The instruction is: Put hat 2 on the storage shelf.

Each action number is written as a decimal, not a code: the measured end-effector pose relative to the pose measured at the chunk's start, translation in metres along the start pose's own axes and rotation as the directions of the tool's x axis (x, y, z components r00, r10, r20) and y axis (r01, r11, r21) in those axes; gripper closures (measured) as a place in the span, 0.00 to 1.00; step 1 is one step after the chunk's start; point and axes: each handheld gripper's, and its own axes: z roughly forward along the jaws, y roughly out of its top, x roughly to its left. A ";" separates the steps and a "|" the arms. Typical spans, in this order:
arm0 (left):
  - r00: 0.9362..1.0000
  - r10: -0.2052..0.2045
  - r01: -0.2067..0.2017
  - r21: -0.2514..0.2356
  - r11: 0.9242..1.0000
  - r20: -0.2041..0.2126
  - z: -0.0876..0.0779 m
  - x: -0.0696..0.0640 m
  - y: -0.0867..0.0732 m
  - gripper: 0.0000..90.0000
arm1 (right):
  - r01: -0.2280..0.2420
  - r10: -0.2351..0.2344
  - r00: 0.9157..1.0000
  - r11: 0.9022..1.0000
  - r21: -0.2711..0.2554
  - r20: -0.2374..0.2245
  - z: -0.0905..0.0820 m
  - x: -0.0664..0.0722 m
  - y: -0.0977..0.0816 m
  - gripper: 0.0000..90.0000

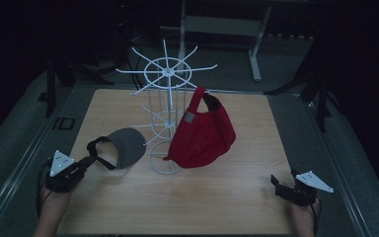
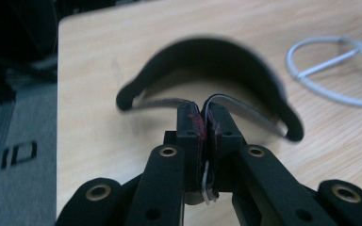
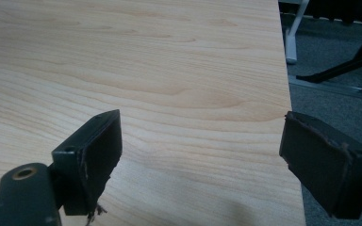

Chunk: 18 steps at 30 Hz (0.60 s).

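Observation:
A grey visor with a black strap is lifted at the near left of the wooden table. My left gripper is shut on that strap. In the left gripper view the pads pinch the thin strap, and the visor's dark brim curves beyond them. A red cap hangs on an arm of the white wire rack. My right gripper rests at the near right, open, with bare wood between its jaws.
The rack's round wire base sits on the table just right of the visor. Grey floor lies past the table's right edge. Dark stands and a white table frame stand behind the table.

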 end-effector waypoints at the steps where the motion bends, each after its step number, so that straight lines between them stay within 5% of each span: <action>1: 1.000 0.006 -0.006 -0.010 1.000 0.005 -0.001 -0.001 0.004 0.95 | 0.000 0.000 1.000 1.000 0.000 0.001 0.000 0.000 0.000 0.15; 8: 0.999 0.047 -0.045 -0.089 0.995 0.026 -0.009 -0.009 0.030 0.96 | -0.008 0.008 1.000 1.000 -0.004 0.000 0.000 0.000 0.000 0.15; 13: 0.990 0.098 -0.078 -0.187 0.979 0.100 -0.015 -0.010 0.045 0.96 | -0.013 0.013 1.000 1.000 -0.007 -0.001 -0.001 -0.001 0.000 0.15; 18: 0.984 0.117 -0.085 -0.224 0.971 0.136 -0.016 -0.006 0.058 0.96 | -0.014 0.014 1.000 1.000 -0.008 -0.003 -0.001 -0.001 0.000 0.15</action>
